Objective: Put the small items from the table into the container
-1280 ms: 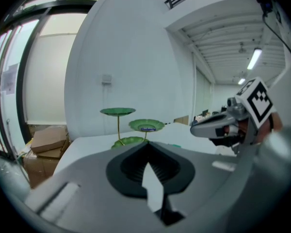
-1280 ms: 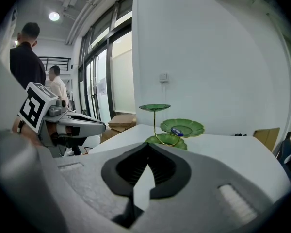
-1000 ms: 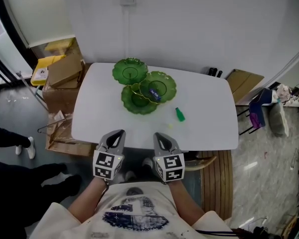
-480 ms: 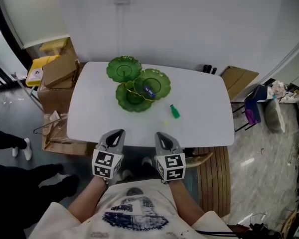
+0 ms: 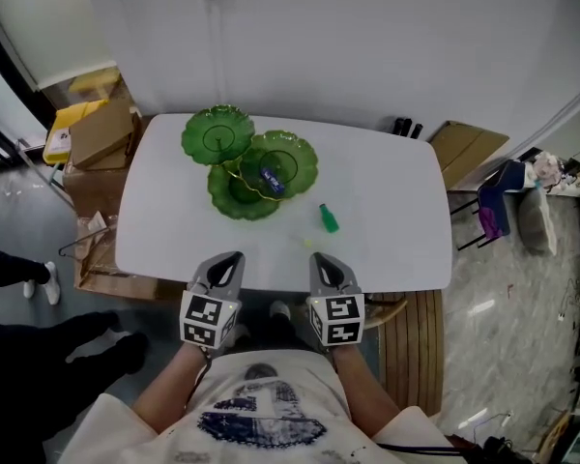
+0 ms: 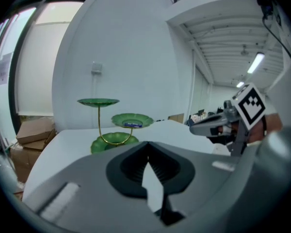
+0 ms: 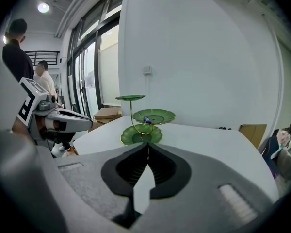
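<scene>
A green three-tier dish stand (image 5: 244, 160) stands on the white table (image 5: 387, 191) at the back left. A small blue item (image 5: 270, 176) lies in its right dish. On the tabletop to the right of the stand lies a small green item (image 5: 328, 218). Both grippers hover side by side at the table's near edge, well short of these things. My left gripper (image 5: 229, 258) is shut and empty, and so is my right gripper (image 5: 322, 259). The stand (image 6: 117, 126) shows ahead in the left gripper view, and the stand (image 7: 144, 121) shows again in the right gripper view.
Cardboard boxes (image 5: 99, 135) are stacked on the floor left of the table, and flat cardboard (image 5: 469, 151) leans at its right. A wooden seat (image 5: 418, 344) is under the near right corner. Bags (image 5: 518, 209) sit far right. People (image 7: 17, 40) stand at the left.
The table and stand have slid left in the head view as I shifted. The right gripper sits slightly further right. Both grippers stay shut and empty.
</scene>
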Available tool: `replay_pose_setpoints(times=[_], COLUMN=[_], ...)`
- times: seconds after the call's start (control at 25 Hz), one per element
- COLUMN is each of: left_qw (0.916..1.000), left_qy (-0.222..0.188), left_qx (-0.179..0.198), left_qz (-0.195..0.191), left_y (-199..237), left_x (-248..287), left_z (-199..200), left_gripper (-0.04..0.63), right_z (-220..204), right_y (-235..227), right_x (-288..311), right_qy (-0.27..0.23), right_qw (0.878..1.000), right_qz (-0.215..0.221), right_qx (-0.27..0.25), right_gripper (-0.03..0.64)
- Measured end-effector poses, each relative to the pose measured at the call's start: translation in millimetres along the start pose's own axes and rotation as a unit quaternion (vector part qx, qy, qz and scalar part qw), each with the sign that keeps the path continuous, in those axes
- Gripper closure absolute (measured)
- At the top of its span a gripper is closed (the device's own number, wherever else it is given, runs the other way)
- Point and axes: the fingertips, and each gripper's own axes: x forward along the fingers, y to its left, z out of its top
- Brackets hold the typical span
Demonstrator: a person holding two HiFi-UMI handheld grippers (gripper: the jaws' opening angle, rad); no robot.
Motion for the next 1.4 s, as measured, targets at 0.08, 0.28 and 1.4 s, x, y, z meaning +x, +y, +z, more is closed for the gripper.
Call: replay_pose_setpoints(times=[0.08,0.28,1.4], left_qw=[1.0000,0.9998,0.9956], left_qy=[0.005,0.019,0.080], left_qx=[-0.002,-0.005,0.013], left_qz=[-0.001,-0.004,-0.045], left_y=[-5,-15,-38], left_x=[15,53,170], left_z=[1,2,-13], left_gripper=[0.604,0.604,0.604], right_z=[-5,-13,-71], right_y=[-14,-46,-123], right_x=[8,28,112], right_qy=[0.010,0.026,0.116], right_qw=[1.000,1.000,0.993], right_qz=[0.002,0.007,0.023], right_qx=[0.001,0.004,0.028], right_gripper=[0.615,0.615,0.433])
